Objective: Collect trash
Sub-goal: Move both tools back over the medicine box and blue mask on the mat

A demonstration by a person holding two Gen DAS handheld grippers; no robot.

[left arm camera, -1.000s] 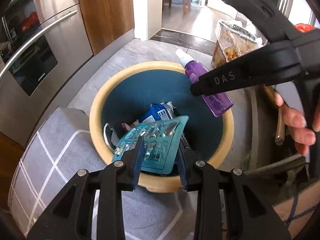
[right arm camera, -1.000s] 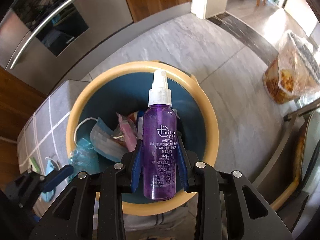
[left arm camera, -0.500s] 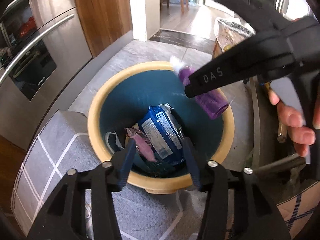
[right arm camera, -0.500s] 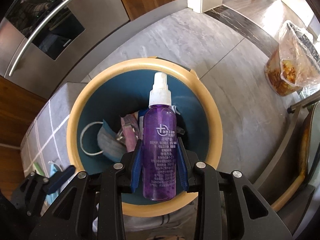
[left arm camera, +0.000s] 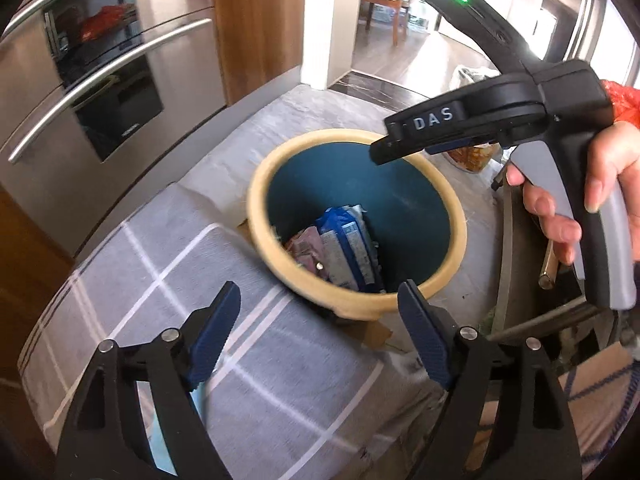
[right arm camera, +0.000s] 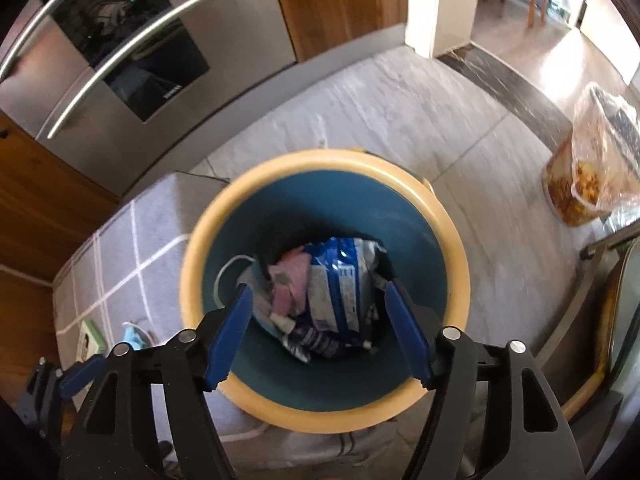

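A bin (right arm camera: 324, 408) with a cream-yellow rim and deep teal inside holds a blue-and-white foil packet (right arm camera: 340, 280) and a pale pink wrapper (right arm camera: 290, 284). Beneath it lies a grey mat (left arm camera: 168, 264) crossed by a white grid of lines, on grey stone-patterned floor tiles (right arm camera: 360, 108). The black left gripper (left arm camera: 320, 332) and right gripper (right arm camera: 318, 322) carry blue ridged fingers (right arm camera: 230, 332). Brushed steel ovens (left arm camera: 80, 92) adjoin warm brown wood panels (right arm camera: 340, 0).

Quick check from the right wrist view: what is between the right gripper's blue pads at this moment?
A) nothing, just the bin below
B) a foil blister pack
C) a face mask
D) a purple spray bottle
A: the right gripper has its jaws opening with nothing between them; only the round teal bin with the tan rim and the blue snack wrapper inside it lie below.
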